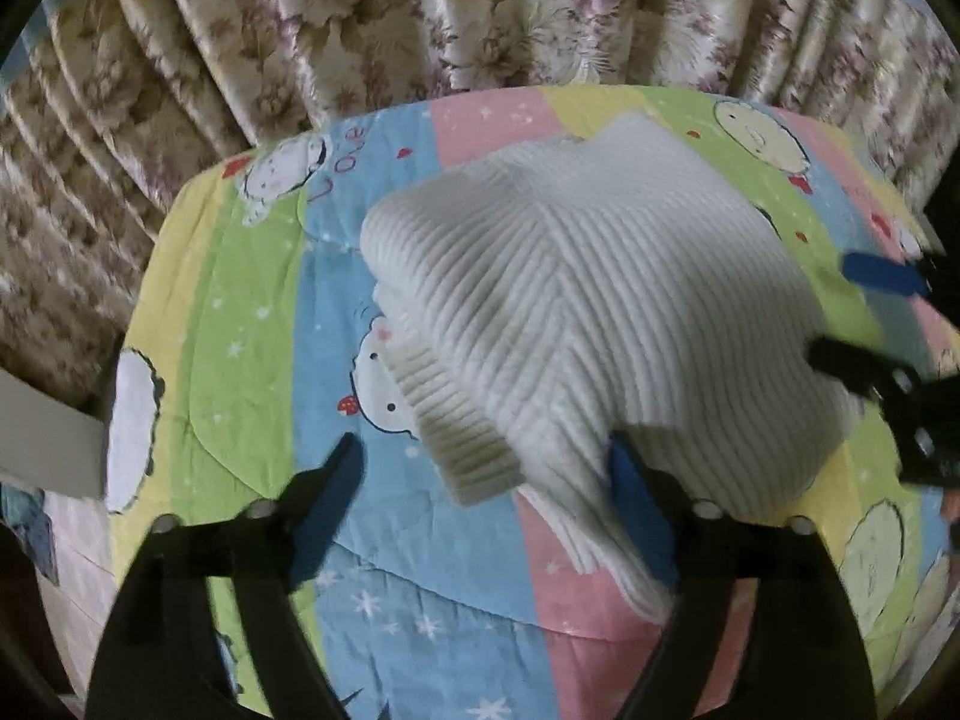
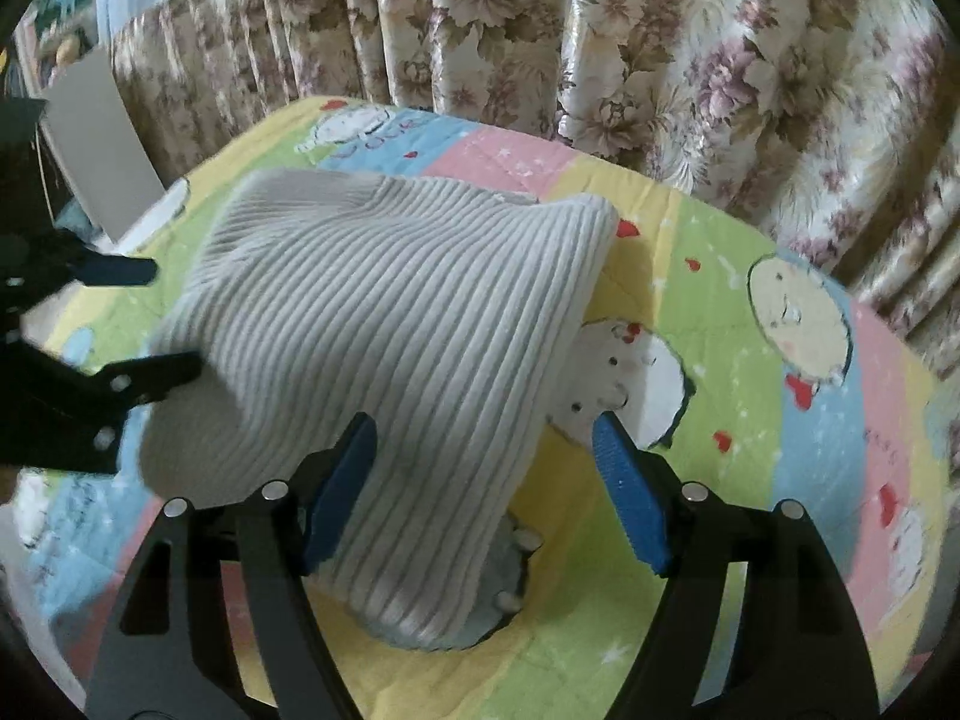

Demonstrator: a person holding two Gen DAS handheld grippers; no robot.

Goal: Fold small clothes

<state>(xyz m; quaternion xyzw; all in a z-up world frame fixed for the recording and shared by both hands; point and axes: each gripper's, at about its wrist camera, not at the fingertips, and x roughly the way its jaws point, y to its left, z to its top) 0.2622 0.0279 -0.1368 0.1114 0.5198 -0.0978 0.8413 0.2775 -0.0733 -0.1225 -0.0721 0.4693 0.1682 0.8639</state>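
White ribbed garment's [image 2: 372,324] underlayers hidden beneath its top fold

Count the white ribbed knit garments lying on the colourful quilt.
1. The white ribbed knit garment lies folded mid-quilt on the striped cartoon quilt, between both tongs; something greyish peeks from beneath, so another may be hidden.

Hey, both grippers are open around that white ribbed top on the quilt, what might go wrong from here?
1. The top is bunched and humped, not flat, so a fold now would likely set in wrinkles.
2. The left gripper has one finger under a hanging edge; closing may catch only one layer and drag the pile.
3. The right gripper stands open over a bottom corner; a pull there might also lift the quilt.
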